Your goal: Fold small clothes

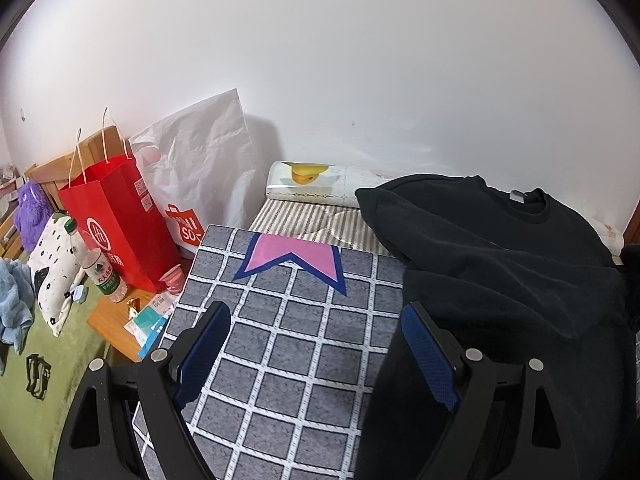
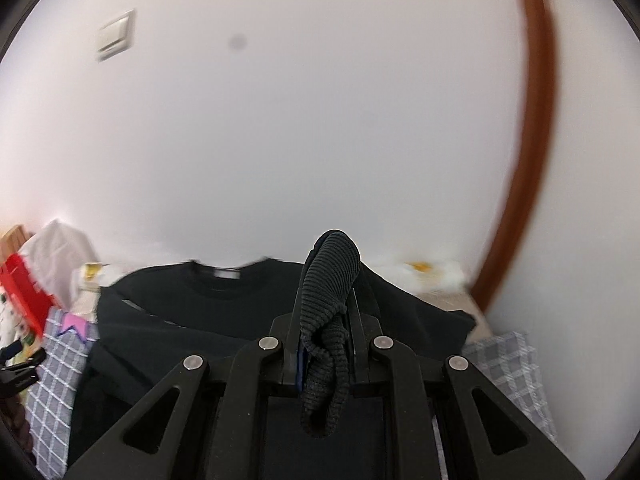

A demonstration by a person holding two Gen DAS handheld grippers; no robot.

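Observation:
A black sweatshirt (image 1: 500,256) lies crumpled on the right part of a grey checked mat (image 1: 280,340), its neck opening toward the wall. My left gripper (image 1: 316,312) hangs open above the bare mat just left of the garment, with nothing between its blue pads (image 1: 204,344). In the right wrist view the sweatshirt (image 2: 180,304) spreads below, and my right gripper (image 2: 328,284) is shut on its ribbed cuff (image 2: 330,264), which sticks up past the fingertips and droops behind them. A pink arrow-shaped mark (image 1: 292,256) sits on the mat's far side.
A red paper bag (image 1: 120,224), a white bag (image 1: 200,160) and a water bottle (image 1: 96,264) stand at the left by a small wooden table (image 1: 116,320). A rolled pillow (image 1: 316,182) lies against the wall. A brown door frame (image 2: 532,160) rises at the right.

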